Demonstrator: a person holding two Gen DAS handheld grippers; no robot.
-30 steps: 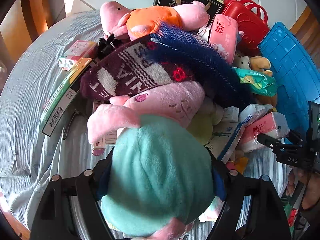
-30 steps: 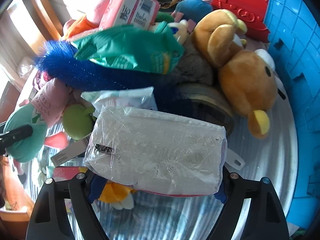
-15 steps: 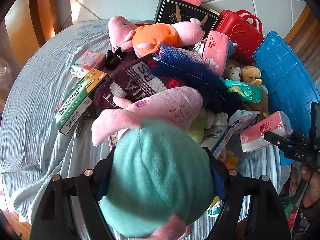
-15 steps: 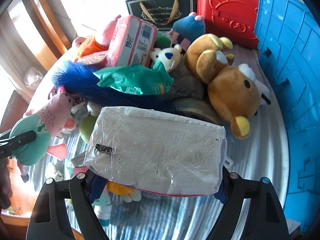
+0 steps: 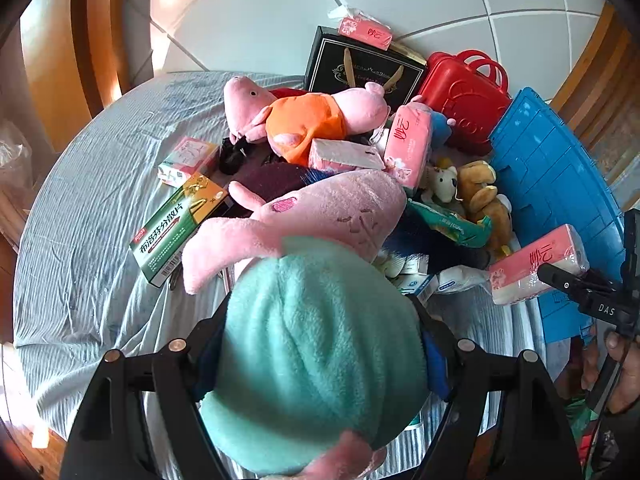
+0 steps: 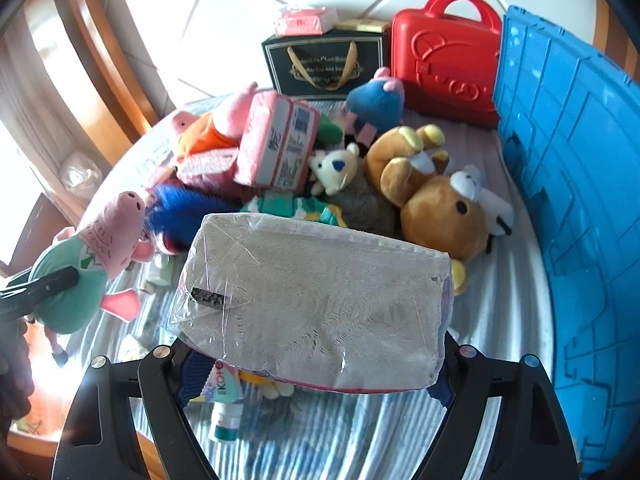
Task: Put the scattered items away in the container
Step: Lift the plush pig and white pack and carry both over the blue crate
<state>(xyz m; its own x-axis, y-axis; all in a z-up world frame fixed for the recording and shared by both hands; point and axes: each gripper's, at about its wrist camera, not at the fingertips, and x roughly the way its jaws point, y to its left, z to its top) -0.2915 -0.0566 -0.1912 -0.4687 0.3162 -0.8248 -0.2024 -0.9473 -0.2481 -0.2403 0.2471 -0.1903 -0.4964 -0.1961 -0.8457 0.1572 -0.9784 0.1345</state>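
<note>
My left hand-held gripper (image 5: 320,364) clamps the pig plush in its teal dress (image 5: 316,344); my right hand-held gripper (image 6: 316,354) clamps a wrapped tissue pack (image 6: 316,304). Both hang above the cluttered surface (image 5: 92,216). The blue crate (image 6: 576,184) waits at three o'clock; I should clear its rim before releasing.

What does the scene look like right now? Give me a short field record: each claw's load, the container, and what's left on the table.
left claw: shut on pig plush in green
right claw: shut on tissue pack
container: blue crate, at the table's right edge
left on table: brown bear plush, pig plush in orange, green medicine box, red case
surface: striped cloth
</note>
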